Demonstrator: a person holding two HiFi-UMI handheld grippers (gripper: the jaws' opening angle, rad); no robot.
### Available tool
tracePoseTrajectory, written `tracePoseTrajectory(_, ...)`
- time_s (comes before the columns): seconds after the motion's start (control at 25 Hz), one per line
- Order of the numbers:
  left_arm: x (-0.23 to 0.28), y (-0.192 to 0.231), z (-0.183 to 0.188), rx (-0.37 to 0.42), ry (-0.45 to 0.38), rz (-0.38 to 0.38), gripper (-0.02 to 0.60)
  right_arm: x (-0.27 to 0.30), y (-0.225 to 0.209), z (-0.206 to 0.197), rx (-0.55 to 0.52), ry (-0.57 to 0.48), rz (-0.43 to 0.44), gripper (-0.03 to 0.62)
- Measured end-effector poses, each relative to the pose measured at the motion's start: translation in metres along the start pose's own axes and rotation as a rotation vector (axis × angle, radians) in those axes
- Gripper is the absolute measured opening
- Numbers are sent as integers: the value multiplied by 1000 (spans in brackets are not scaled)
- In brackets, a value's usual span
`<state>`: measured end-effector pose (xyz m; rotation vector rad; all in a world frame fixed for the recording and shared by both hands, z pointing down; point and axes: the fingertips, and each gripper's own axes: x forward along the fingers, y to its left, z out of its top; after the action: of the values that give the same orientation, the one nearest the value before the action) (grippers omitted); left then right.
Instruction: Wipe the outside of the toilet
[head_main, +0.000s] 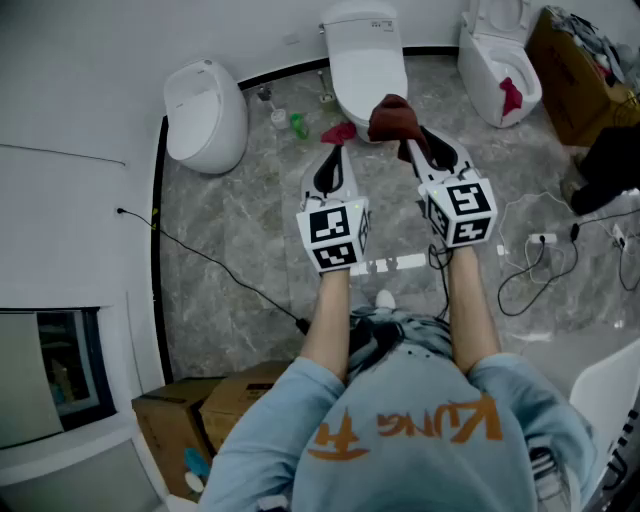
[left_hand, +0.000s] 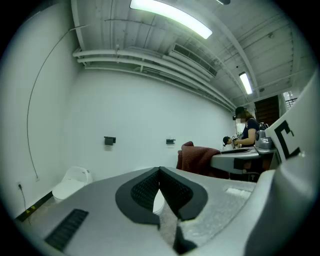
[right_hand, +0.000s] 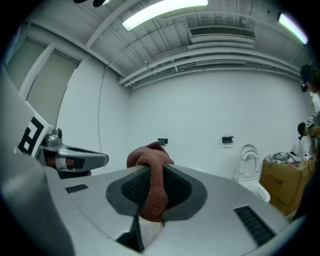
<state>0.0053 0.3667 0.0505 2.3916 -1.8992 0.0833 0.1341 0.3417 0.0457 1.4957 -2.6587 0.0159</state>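
A white toilet (head_main: 367, 60) with its lid down stands straight ahead against the wall. My right gripper (head_main: 410, 140) is shut on a dark red cloth (head_main: 393, 118), held in front of the toilet's front edge. In the right gripper view the cloth (right_hand: 151, 187) hangs pinched between the black pads. My left gripper (head_main: 333, 152) hovers beside it to the left, jaws shut with nothing in them (left_hand: 160, 173). From the left gripper view, the cloth (left_hand: 197, 159) bulges over the right gripper.
A second closed toilet (head_main: 205, 110) stands at left; a third (head_main: 500, 70), lid up, at right holds a red rag (head_main: 511, 97). Another red rag (head_main: 338, 132) and a green bottle (head_main: 299, 125) lie on the floor. Cardboard boxes (head_main: 575, 75), cables and a power strip (head_main: 541, 239) are at right.
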Motion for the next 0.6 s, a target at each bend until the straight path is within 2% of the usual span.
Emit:
tracePoseTrajectory(0.16, 0, -2, 5, -1, -4, 7, -2, -6, -6, 6, -4, -16, -4, 63)
tracePoseTrajectory(0.4, 9, -9, 9, 6, -20, 10, -2, -12, -43, 7, 33, -25, -96, 66)
tracePoseTrajectory(0.6, 19, -4, 23, 10, -38, 14, -2, -6, -56, 17, 43, -37, -106, 66)
